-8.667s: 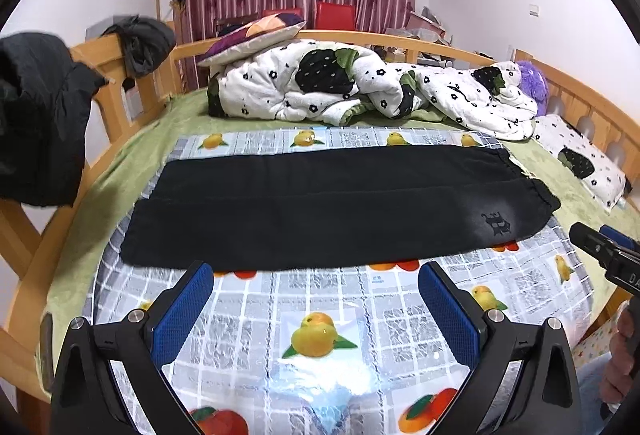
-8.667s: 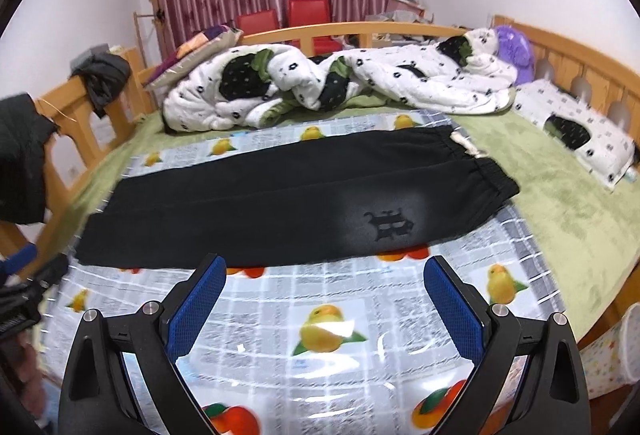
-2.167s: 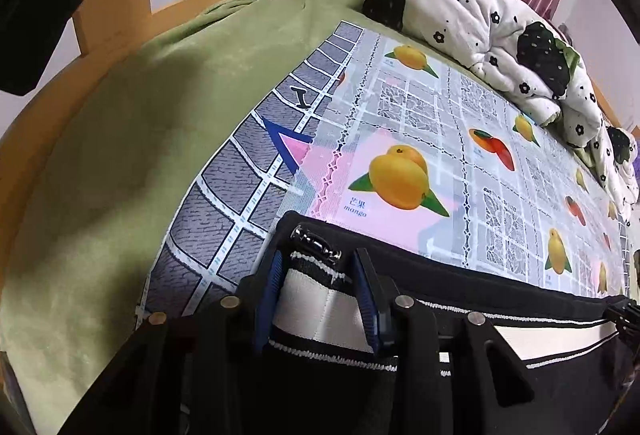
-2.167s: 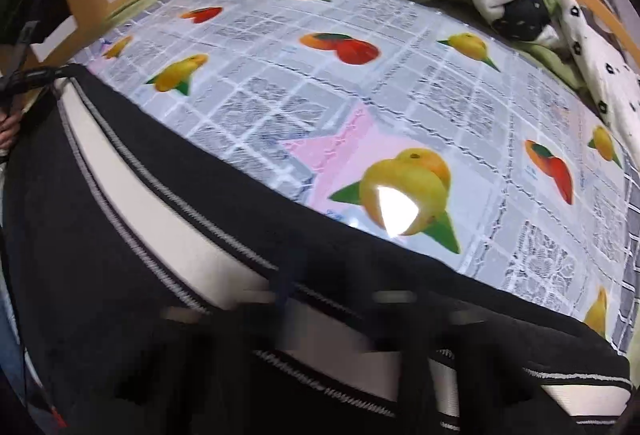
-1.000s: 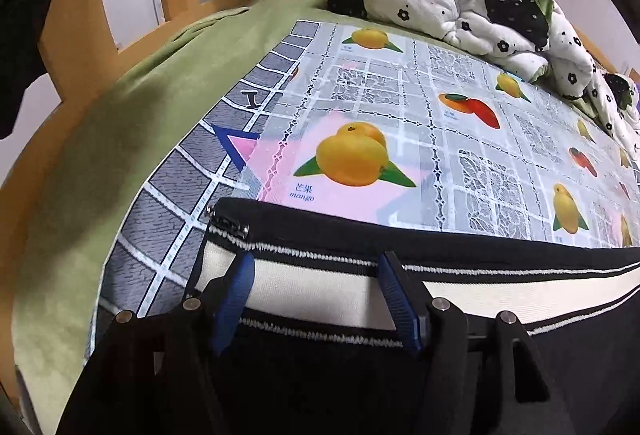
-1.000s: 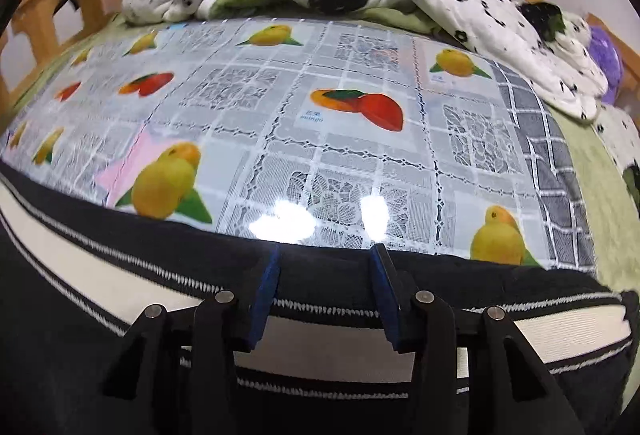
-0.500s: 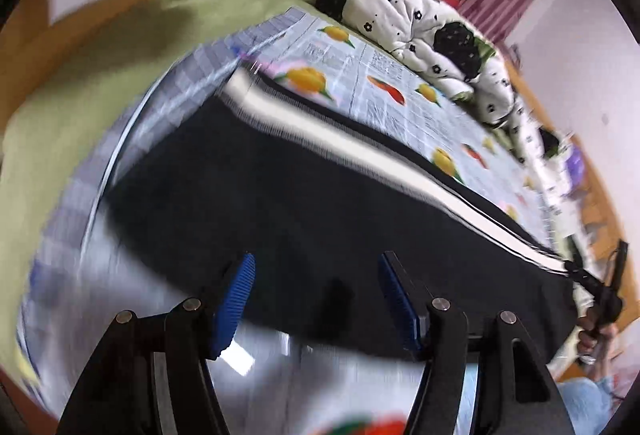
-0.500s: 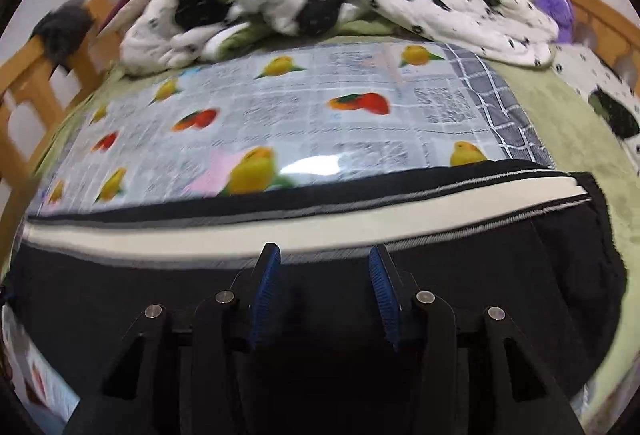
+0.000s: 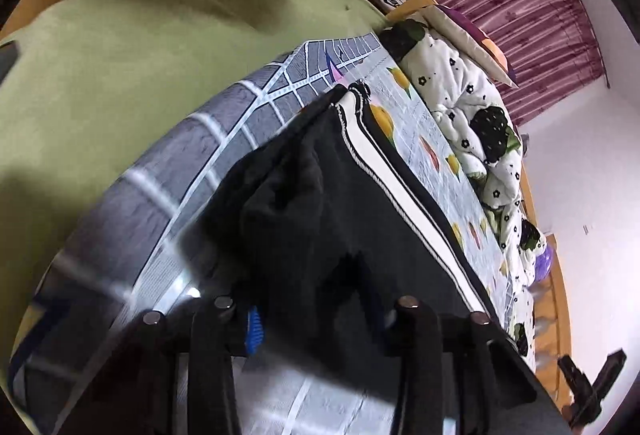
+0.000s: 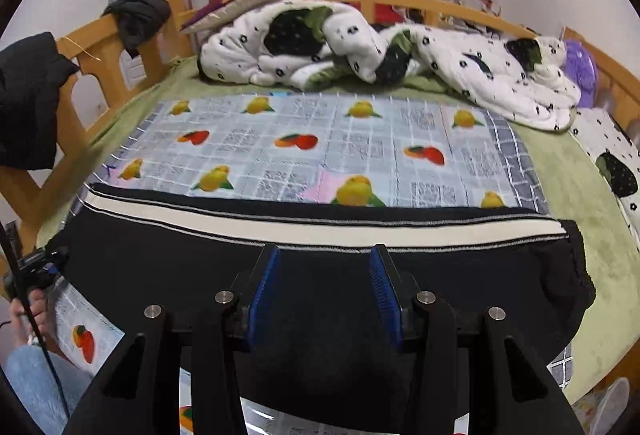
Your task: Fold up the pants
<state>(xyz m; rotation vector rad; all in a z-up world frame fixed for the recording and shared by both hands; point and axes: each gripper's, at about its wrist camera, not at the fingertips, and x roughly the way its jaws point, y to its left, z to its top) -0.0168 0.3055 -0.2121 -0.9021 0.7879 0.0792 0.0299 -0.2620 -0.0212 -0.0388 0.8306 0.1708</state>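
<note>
The black pants [image 10: 328,247] with a white side stripe lie folded lengthwise across the fruit-print mat [image 10: 320,139] on the bed. In the left wrist view the pants [image 9: 344,195] run away from me, their cuff end bunched close to my left gripper [image 9: 316,319], whose blue pads [image 9: 254,327] stand apart above the cloth. My right gripper [image 10: 324,283] hovers over the waist half with its jaws apart and nothing between them. The left gripper also shows at the far left of the right wrist view [image 10: 38,267].
A crumpled white floral quilt [image 10: 380,47] and a pillow lie at the back of the bed. A green blanket [image 9: 120,67] covers the mattress around the mat. Wooden rails [image 10: 108,47] with dark jackets on them ring the bed.
Both grippers let go of the pants' far edge and drew back toward me. The left one swung out over the cuff end; the right one rose above the waist half.
</note>
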